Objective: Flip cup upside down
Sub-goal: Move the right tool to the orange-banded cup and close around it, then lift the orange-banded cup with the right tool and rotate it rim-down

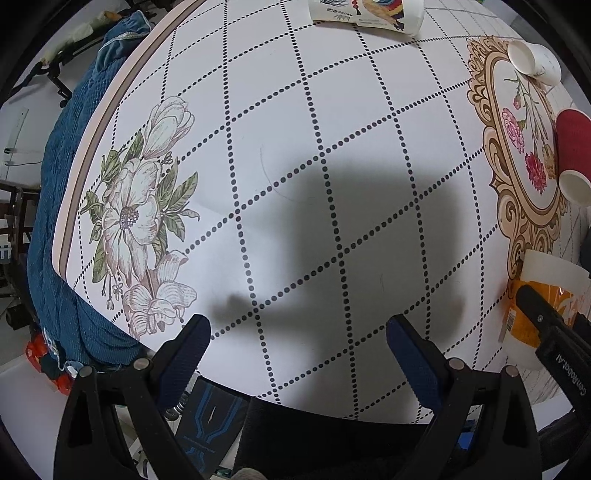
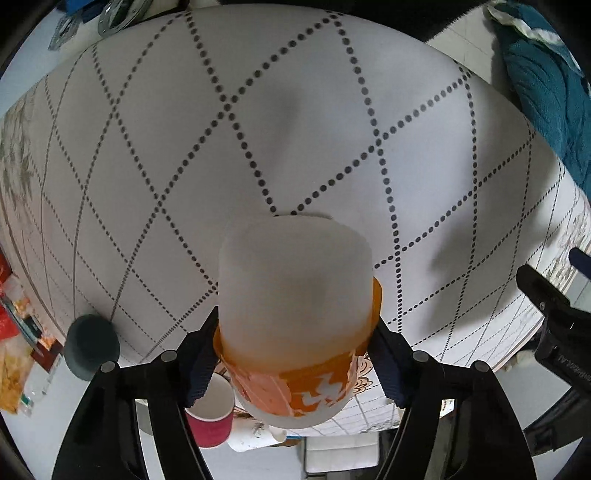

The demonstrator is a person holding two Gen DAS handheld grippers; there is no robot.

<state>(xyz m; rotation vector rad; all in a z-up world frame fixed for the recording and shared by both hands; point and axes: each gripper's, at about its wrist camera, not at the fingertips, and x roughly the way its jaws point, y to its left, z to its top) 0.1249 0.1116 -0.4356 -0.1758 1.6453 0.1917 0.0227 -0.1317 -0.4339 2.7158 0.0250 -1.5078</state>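
Note:
My right gripper (image 2: pixel 295 343) is shut on a translucent white cup with an orange band (image 2: pixel 295 295) and holds it over the patterned tablecloth (image 2: pixel 295 129). The fingers press on the orange band from both sides. The same cup (image 1: pixel 543 295) shows at the right edge of the left wrist view, with the right gripper's black finger across it. My left gripper (image 1: pixel 297 332) is open and empty, low over the cloth near its front edge, to the left of the held cup.
A red paper cup (image 1: pixel 572 147) and a small white cup (image 1: pixel 533 61) lie on their sides at the right. A printed cup (image 1: pixel 369 13) lies at the far edge. A blue quilted cloth (image 1: pixel 62 221) hangs at the table's left edge.

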